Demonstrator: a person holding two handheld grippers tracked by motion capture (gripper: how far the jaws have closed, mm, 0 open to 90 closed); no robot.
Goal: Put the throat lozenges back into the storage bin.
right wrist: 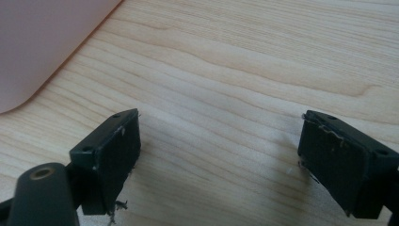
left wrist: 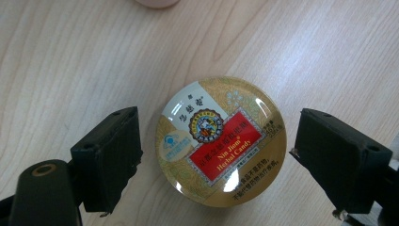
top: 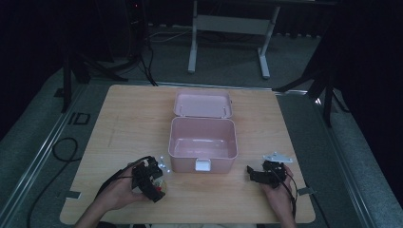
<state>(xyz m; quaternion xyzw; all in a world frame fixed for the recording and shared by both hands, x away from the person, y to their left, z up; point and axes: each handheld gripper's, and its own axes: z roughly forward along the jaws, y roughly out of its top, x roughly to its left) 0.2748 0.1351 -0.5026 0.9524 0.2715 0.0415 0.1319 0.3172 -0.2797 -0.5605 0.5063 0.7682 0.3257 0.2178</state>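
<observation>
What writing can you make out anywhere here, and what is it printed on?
"Nin Jiom Herbal Candy": on the red panel of the round gold candy tin lying on the wooden table.
Chinese characters on the tin's white band, red panel and lower edge: too small or glare-washed to read reliably.
Small print at the tin's right rim: blurred.
The open pink box carries no readable text.

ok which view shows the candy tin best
The left gripper view: the round candy tin lies flat on the table between the left gripper's open jaws, label readable, pads clear of it. In the high view it is just a small patch under that gripper.
</observation>
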